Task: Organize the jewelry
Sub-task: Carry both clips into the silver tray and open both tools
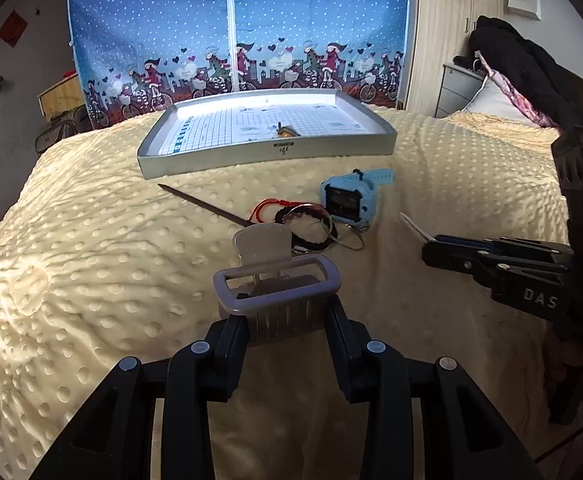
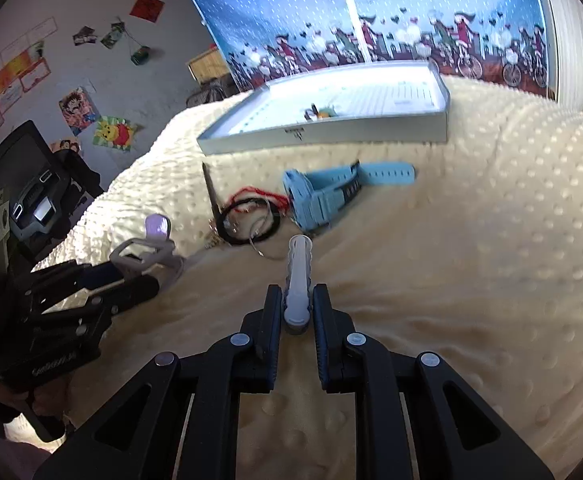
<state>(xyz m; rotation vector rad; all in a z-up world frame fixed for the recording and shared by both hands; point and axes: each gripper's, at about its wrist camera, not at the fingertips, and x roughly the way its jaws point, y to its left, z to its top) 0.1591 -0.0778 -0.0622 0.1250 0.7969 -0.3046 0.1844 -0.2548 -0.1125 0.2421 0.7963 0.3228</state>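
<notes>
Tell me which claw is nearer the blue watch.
Right, though it's close. The right claw sits just short of the blue watch; the left claw hangs farther back, with the bracelets between.

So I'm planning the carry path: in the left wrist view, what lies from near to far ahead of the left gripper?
left gripper → hair claw clip held in it → tangled bracelets → blue watch → tray → small yellow item inside the tray.

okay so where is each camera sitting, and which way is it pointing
Left wrist: rides the left gripper, shut on a taupe hair claw, facing the tray across the bed; the right gripper enters from the right.
Right wrist: rides the right gripper, shut on a white clip, facing the same tray; the left gripper shows at left.
Shared: tray, blue watch, bracelets.
</notes>
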